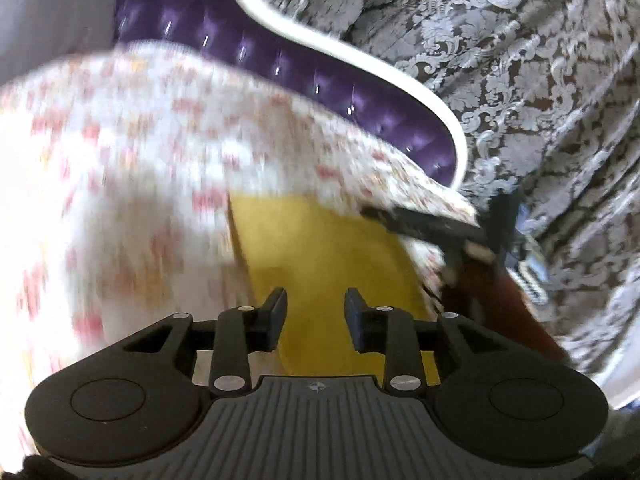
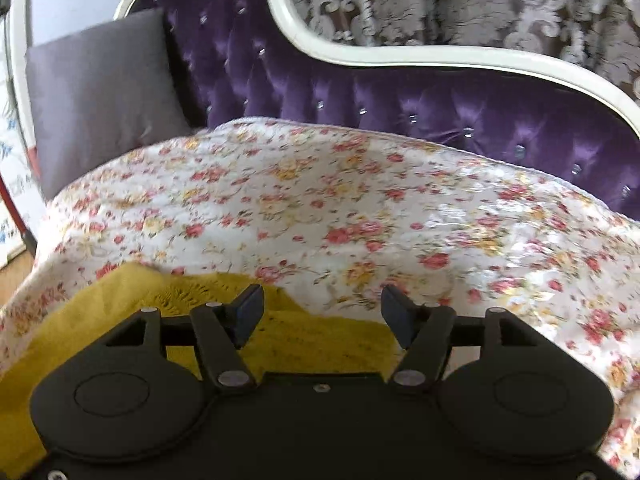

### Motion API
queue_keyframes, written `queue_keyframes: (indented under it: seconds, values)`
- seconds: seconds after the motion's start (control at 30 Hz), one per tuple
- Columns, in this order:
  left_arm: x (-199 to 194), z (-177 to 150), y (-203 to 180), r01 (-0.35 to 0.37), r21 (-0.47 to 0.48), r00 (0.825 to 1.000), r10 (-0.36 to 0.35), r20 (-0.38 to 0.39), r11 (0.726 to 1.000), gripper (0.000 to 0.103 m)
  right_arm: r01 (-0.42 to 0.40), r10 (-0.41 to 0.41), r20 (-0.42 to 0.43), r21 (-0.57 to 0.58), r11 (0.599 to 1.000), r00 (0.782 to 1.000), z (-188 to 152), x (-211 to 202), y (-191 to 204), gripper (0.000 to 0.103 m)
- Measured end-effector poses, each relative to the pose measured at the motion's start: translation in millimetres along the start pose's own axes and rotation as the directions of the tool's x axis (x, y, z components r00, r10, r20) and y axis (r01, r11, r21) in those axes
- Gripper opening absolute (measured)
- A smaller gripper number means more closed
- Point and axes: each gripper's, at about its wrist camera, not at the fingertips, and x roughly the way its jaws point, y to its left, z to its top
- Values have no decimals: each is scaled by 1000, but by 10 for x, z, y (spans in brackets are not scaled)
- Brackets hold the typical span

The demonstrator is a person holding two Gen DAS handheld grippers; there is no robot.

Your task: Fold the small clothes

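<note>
quilt: floral, spread over the seat
sofa: purple, tufted, white frame
cushion: grey, at sofa's left end
curtain: damask, behind sofa

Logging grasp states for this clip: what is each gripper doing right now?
Left gripper: open, nothing between its pads, above the mustard-yellow cloth garment.
Right gripper: open, empty.

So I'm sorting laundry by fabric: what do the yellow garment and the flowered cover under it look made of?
Yellow garment: likely soft knit or fleece, matte, fuzzy surface, ribbed pattern near its edge. Flowered cover: probably quilted cotton, puckered stitching, slight sheen.
</note>
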Motion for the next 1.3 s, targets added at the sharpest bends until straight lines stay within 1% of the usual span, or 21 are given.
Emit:
queue_keyframes:
  seconds: [0.07, 0.17, 0.23, 0.33, 0.4, 0.43, 0.47, 0.53, 0.6, 0.7, 0.77, 0.8, 0.87, 0.9, 0.97, 1.0, 1.1, 1.13, 1.2, 1.23, 1.3]
  values:
    - [215, 192, -77, -21, 55, 999, 19, 35, 998, 31, 10, -10, -2, 12, 1000, 1000, 17, -2, -50, 68]
    - [655, 425, -229, -45, 85, 998, 41, 49, 995, 31, 20, -20, -13, 17, 1000, 1000, 30, 57, -87, 69]
    - [962, 518, -317, -57, 101, 998, 54, 36, 993, 31, 15, -14, -22, 19, 1000, 1000, 24, 100, -86, 69]
    - [1250, 497, -288, -88, 120, 996, 89, -3, 989, 31, 17, -17, -39, 9, 1000, 999, -23, 158, -58, 69]
    - [1410, 424, -221, -163, 149, 984, 171, -44, 975, 31, 19, -19, -61, -1, 1000, 998, -78, 193, -47, 69]
    - [1462, 358, -182, -199, 161, 977, 209, -50, 967, 31, 21, -21, -72, -7, 1000, 997, -115, 202, -44, 69]
    - [1460, 319, -136, -205, 157, 976, 213, -40, 966, 33, 20, -21, -76, -5, 1000, 997, -148, 201, -52, 69]
    - [1389, 251, -60, -203, 130, 978, 206, -11, 970, 33, 18, -16, -74, 24, 1000, 997, -192, 178, -94, 69]
    - [1354, 235, -61, -215, 120, 976, 217, -2, 969, 33, 24, -20, -73, 56, 998, 997, -208, 170, -137, 72]
    - [1408, 280, -87, -228, 129, 973, 231, -11, 965, 33, 24, -19, -73, 73, 997, 997, -212, 205, -160, 72]
    - [1511, 372, -80, -242, 116, 969, 246, -21, 963, 33, 33, -28, -74, 78, 996, 997, -206, 245, -182, 73]
    - [1565, 412, -87, -252, 122, 966, 257, -23, 960, 33, 43, -37, -73, 85, 995, 997, -199, 260, -203, 73]
    - [1654, 448, -60, -269, 142, 961, 275, -26, 953, 33, 89, -83, -69, 90, 992, 994, -191, 273, -253, 74]
    - [1665, 444, -50, -266, 147, 962, 273, -28, 953, 33, 114, -107, -69, 98, 989, 992, -196, 269, -294, 74]
    - [1645, 456, -46, -258, 155, 964, 266, -31, 954, 33, 111, -102, -70, 134, 985, 992, -199, 255, -382, 74]
    - [1615, 468, -41, -248, 143, 967, 255, -31, 958, 32, 106, -98, -61, 150, 983, 993, -196, 220, -401, 74]
    - [1428, 507, -51, -226, 90, 974, 226, 6, 970, 32, 83, -85, 8, 131, 988, 996, -150, 18, -338, 74]
    - [1379, 527, -89, -216, 94, 976, 215, 23, 972, 32, 63, -67, 26, 125, 990, 997, -126, -31, -308, 74]
    - [1409, 588, -196, -200, 142, 980, 199, 21, 969, 33, 27, -31, 34, 103, 994, 999, -49, -37, -231, 74]
    - [1460, 621, -253, -197, 170, 980, 198, 12, 965, 33, 21, -24, 31, 82, 996, 999, -8, -5, -184, 74]
    - [1622, 668, -320, -198, 225, 977, 211, -32, 954, 33, 25, -25, 10, 31, 999, 1000, 60, 106, -96, 74]
